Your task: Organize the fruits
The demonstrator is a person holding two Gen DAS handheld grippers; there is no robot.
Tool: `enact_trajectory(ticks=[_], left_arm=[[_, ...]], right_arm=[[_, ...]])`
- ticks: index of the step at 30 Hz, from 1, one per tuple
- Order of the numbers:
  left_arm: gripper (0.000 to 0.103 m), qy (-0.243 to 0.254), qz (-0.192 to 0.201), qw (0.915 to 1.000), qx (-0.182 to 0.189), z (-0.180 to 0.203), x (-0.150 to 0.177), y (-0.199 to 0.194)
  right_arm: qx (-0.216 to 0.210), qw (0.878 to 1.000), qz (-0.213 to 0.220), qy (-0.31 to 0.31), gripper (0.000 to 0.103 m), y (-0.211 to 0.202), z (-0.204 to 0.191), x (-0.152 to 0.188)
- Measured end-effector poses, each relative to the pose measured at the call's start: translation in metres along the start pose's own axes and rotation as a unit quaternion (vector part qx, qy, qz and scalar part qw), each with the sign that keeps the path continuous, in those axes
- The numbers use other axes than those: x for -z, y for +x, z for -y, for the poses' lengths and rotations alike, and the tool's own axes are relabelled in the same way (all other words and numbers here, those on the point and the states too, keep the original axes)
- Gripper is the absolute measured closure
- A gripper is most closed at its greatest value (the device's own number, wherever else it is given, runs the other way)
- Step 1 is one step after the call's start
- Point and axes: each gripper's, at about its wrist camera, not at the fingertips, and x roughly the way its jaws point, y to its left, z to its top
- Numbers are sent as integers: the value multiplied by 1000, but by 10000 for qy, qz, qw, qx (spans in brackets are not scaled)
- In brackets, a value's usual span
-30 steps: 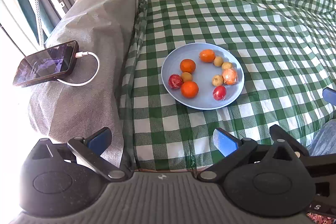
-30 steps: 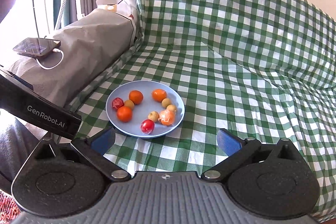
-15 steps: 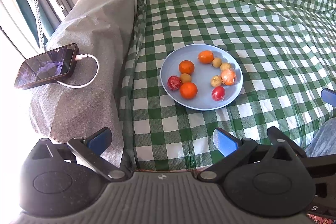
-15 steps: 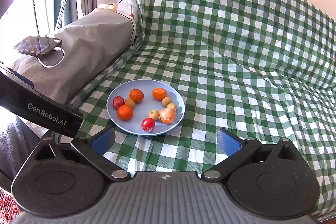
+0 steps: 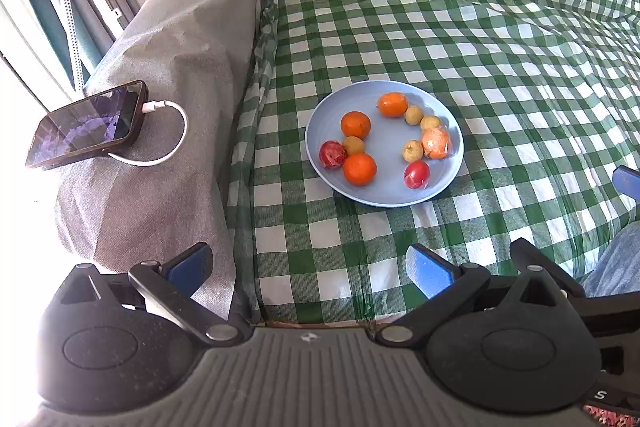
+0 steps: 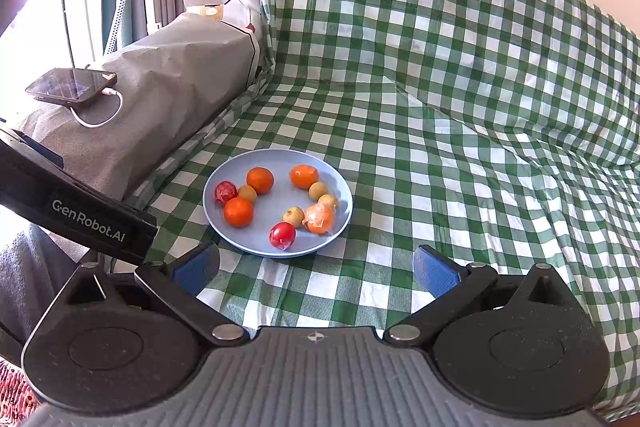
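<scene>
Two tongs: both spread wide and carrying nothing, neither touching fruit or plate.
Left tongs: released; in the left wrist view the blue plate lies ahead at about 1 o'clock, apart from the blue pads.
Right tongs: released; in the right wrist view the plate lies at about 11 o'clock, its near rim just beyond the left pad.
Nearer tongs: judged the right, since the plate's near rim sits closest to its pads.
Fruit: nine pieces, all on the plate in two loose groups with bare plate between.
9 o'clock group: two oranges, one being the near orange, a wrapped red fruit and a small yellow-brown fruit.
3 o'clock group: an orange at the far end, three small yellow-brown fruits, a wrapped orange fruit and a wrapped red fruit nearest the tongs.
Long axis: the fruits are round, so I judge approach angle matters little; the 3 o'clock group runs near to far.
Surface: a sofa seat under a green checked cover, wrinkled and soft, so the plate may tip if pressed.
Room: a grey-covered armrest at 10 o'clock carries a phone on a white cable; window frames stand beyond it.
</scene>
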Motion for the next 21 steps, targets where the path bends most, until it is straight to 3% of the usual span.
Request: enact_trajectory(ticks=[21], left_arm=[[0,0,-20,10000,-1,-2,1,2]], right_arm=[[9,10000,-17,26,1,1,0,2]])
